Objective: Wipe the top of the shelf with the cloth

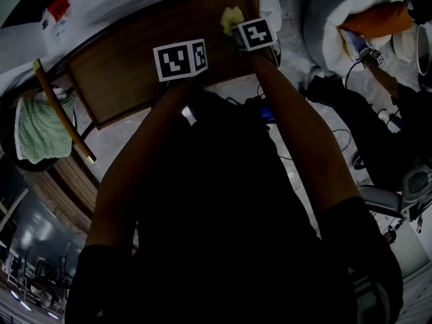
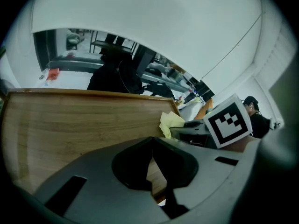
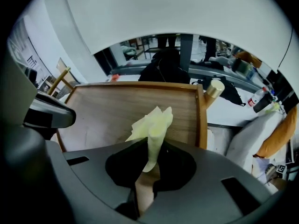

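At the far left of the head view, a green striped towel [image 1: 37,130] hangs beside a long wooden stick [image 1: 62,110]. Both are off the shelf.

Your left gripper [image 2: 152,158] is over the near part of the brown wooden shelf top [image 2: 70,120], close to its front edge. Its jaws are pressed together and there is nothing between them. They point along the wood towards the far edge.

Just to the right, your right gripper [image 3: 148,157] is at the far right corner of the shelf top, near the raised wooden rim. Its jaws are closed on the pale yellow cloth [image 3: 152,122]. They pinch the cloth at a narrow lower part, and the crumpled rest of it stands out in front of the jaws, above the wood. You cannot tell from these views whether the cloth touches the surface. The two grippers are near each other, side by side, but they do not touch.

Further right, beyond the shelf, a white padded cushion [image 1: 331,25] lies on the floor.
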The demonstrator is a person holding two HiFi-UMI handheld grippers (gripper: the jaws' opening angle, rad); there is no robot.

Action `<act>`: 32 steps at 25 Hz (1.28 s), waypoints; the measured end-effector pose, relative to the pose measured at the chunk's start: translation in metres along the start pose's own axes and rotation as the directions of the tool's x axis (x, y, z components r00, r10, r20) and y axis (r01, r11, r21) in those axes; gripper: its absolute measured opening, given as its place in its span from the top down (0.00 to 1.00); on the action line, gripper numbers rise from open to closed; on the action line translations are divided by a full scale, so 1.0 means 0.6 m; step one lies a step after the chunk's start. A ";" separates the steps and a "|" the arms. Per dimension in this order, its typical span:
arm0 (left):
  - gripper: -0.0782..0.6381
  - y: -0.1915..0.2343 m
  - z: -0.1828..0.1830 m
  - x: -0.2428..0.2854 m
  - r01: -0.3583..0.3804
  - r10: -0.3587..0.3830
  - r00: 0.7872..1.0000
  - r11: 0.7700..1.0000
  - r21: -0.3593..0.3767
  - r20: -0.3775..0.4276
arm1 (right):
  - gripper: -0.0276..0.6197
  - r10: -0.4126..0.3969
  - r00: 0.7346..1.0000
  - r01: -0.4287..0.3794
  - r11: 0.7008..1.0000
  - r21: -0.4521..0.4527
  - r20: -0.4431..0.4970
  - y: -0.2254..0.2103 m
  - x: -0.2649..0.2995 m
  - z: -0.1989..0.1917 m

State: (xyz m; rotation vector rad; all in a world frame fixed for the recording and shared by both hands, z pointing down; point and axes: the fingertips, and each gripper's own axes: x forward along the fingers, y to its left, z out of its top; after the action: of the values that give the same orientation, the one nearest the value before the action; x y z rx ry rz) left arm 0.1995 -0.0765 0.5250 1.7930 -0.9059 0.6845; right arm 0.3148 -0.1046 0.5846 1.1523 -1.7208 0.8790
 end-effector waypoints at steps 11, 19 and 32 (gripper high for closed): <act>0.88 0.009 -0.027 -0.021 -0.005 0.005 1.000 1.000 0.012 -0.012 | 0.89 -0.111 0.991 0.117 0.989 0.088 -0.078 -0.066 -0.024 -0.032; 0.88 0.040 -0.024 -0.063 -0.017 0.017 1.000 1.000 -0.011 0.019 | 0.89 -0.168 0.982 0.174 0.981 0.083 -0.083 -0.068 -0.039 -0.033; 0.88 0.276 0.023 -0.257 -0.127 0.149 0.977 0.981 -0.144 0.154 | 0.89 0.162 0.978 -0.160 0.987 -0.030 0.134 0.308 -0.002 0.133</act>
State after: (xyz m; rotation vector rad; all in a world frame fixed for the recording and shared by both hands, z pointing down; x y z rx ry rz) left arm -0.0234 -0.0877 0.4844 1.6964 -1.1690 0.5547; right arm 0.1196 -0.1150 0.5372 1.0930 -1.9518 0.8964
